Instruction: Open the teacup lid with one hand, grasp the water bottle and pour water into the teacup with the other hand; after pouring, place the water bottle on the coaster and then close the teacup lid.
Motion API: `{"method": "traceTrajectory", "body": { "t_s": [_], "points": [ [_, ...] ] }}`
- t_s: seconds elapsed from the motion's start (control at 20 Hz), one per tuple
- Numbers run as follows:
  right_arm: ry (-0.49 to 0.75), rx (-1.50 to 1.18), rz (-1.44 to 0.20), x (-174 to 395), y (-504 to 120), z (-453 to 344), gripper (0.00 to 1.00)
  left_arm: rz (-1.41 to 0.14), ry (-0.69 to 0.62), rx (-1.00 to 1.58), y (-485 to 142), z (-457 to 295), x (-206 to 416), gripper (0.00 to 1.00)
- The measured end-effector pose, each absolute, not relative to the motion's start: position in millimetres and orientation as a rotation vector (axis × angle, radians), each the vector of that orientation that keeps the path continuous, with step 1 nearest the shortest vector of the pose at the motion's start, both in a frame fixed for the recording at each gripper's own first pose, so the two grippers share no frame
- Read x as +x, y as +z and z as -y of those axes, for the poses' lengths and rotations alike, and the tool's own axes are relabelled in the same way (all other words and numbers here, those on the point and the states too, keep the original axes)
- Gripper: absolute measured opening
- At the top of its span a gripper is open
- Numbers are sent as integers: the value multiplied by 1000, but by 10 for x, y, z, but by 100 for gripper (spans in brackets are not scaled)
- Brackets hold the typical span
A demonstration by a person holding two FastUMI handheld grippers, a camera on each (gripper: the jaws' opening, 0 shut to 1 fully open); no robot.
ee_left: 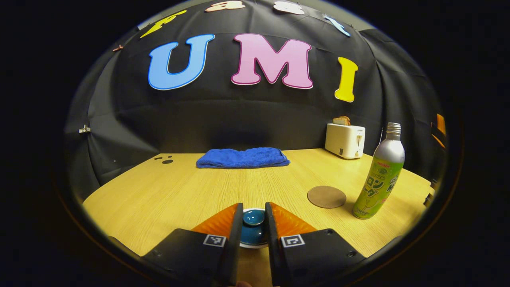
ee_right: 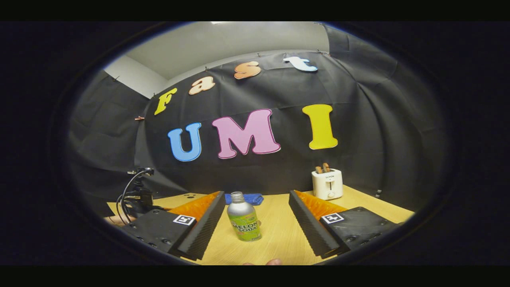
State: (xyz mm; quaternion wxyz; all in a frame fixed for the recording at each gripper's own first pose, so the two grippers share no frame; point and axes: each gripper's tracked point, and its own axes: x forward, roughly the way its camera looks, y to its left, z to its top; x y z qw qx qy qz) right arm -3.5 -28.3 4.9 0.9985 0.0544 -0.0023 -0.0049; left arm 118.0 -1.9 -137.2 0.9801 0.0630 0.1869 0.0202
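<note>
In the left gripper view, a blue teacup lid [ee_left: 254, 218] rests on a white teacup [ee_left: 252, 244] at the near edge of the table. My left gripper [ee_left: 254, 223] has its two fingers pressed against the sides of the lid's knob. A silver and green water bottle [ee_left: 380, 175] stands upright to the right, beside a round brown coaster [ee_left: 326, 196]. In the right gripper view, my right gripper [ee_right: 255, 235] is open, and the water bottle [ee_right: 244, 218] stands ahead between its spread fingers without touching them.
A folded blue towel [ee_left: 243, 157] lies at the back of the wooden table [ee_left: 159, 191]. A white toaster [ee_left: 345, 139] with bread in it stands at the back right. In the right gripper view, the toaster [ee_right: 327, 183] is ahead on the right and a cabled device [ee_right: 137, 195] is far left.
</note>
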Motion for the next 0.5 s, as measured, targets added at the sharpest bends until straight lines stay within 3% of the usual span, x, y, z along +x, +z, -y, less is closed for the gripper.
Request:
{"method": "traceTrajectory", "body": {
  "t_s": [0.5],
  "points": [
    [8,90,-41,35,-159,172,99,-244,34,111,-1021,23,1043,31]
  ]
}}
